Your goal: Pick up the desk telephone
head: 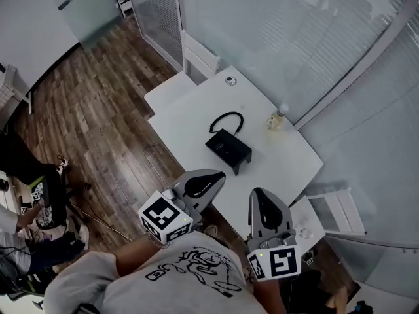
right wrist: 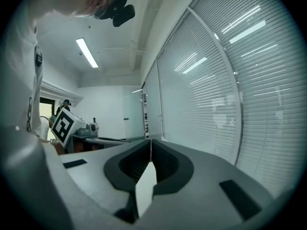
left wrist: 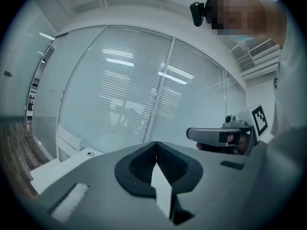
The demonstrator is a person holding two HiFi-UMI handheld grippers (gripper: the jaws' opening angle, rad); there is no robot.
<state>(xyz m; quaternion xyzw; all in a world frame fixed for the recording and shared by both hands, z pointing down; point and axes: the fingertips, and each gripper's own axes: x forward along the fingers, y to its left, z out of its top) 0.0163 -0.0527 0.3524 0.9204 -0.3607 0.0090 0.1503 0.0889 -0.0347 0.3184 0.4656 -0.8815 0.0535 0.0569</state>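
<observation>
Both tools are empty with their jaws pressed together: the left hand-held gripper (head: 217, 176) and the right hand-held gripper (head: 256, 195) hover over the near edge of the white table (head: 196, 113), well short of the desk telephone (head: 229, 150). The telephone lies near the table's middle. Neither gripper view shows it, only window blinds beyond the jaws, so a blind approach could miss it. The main risk is arriving with the jaws together: they would push the black body across the smooth top instead of straddling it. The body also looks broad for one pair of jaws, so a one-sided pinch could let it tip and slip. Its black cord (head: 226, 119) loops out from the far end and could drag or snag as it rises. The small bottle (head: 277, 118) just beyond could be knocked. In the head view the telephone's long axis runs diagonally from far left to near right, with the corded end pointing away toward the window.
</observation>
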